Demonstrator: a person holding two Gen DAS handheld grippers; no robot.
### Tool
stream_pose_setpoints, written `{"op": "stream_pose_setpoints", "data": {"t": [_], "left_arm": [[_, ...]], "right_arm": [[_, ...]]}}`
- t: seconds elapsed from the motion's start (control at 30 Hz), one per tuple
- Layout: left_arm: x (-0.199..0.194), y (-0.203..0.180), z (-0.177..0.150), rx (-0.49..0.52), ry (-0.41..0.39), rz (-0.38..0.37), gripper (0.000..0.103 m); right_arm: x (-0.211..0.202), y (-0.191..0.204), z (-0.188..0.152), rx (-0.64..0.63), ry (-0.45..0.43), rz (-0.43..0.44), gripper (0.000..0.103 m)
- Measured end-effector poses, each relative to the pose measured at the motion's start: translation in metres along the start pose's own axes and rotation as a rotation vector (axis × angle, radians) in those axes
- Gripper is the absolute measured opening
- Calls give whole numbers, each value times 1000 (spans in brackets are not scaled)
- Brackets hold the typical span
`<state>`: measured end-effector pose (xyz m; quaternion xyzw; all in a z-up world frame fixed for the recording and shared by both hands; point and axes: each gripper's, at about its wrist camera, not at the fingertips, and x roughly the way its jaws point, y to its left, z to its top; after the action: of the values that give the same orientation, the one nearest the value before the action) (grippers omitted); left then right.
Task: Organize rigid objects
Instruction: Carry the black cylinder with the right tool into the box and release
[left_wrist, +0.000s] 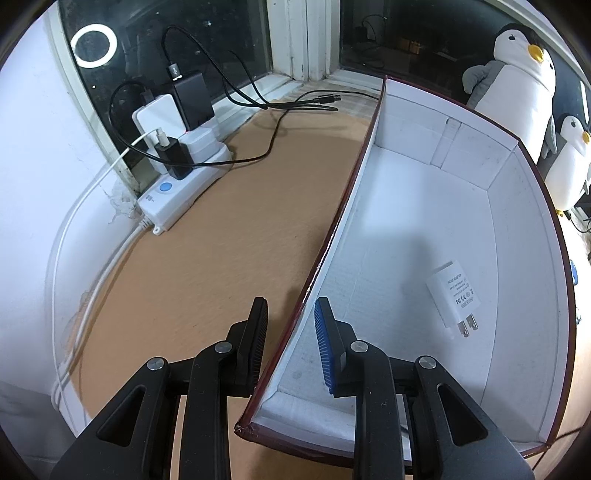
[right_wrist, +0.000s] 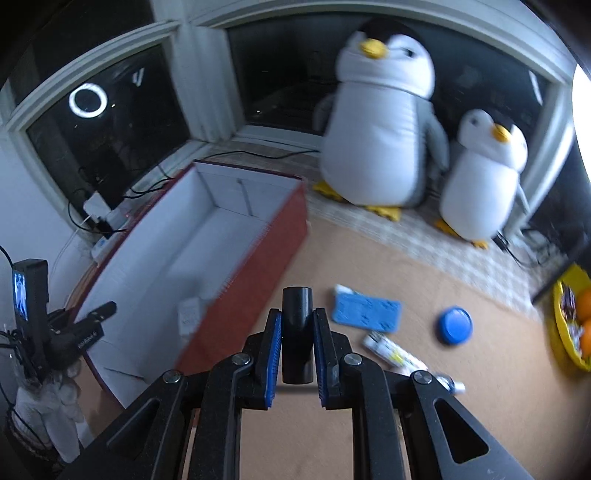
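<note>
Progress is early: left tongs (left_wrist: 290, 314) are spread astride the near wall of the red box (left_wrist: 373, 122), steadying it, with just one white charger (left_wrist: 455, 295) lying on the box floor at lower right of that view. Over in the right view, right tongs (right_wrist: 297, 321) are pinching a black cylinder (right_wrist: 297, 314) at centre frame, apparently bound for the box. Still loose on the desk (right_wrist: 369, 424) to the right: a blue card (right_wrist: 365, 308), white tube (right_wrist: 393, 352) and blue lid (right_wrist: 455, 325).
</note>
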<state>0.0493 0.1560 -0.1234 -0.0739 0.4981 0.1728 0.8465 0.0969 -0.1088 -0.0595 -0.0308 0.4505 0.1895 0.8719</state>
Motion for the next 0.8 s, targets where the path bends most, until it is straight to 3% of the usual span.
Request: {"op": "stream_pose_setpoints", "data": {"t": [0.43,0.8], "left_arm": [[0,-2,1,1,-7,-10,24],[3,-3,0,4,-7,-10,24]], "right_arm": [[66,94,52,-162,79,76,15],[122,116,61,-229,182,42,15]]}}
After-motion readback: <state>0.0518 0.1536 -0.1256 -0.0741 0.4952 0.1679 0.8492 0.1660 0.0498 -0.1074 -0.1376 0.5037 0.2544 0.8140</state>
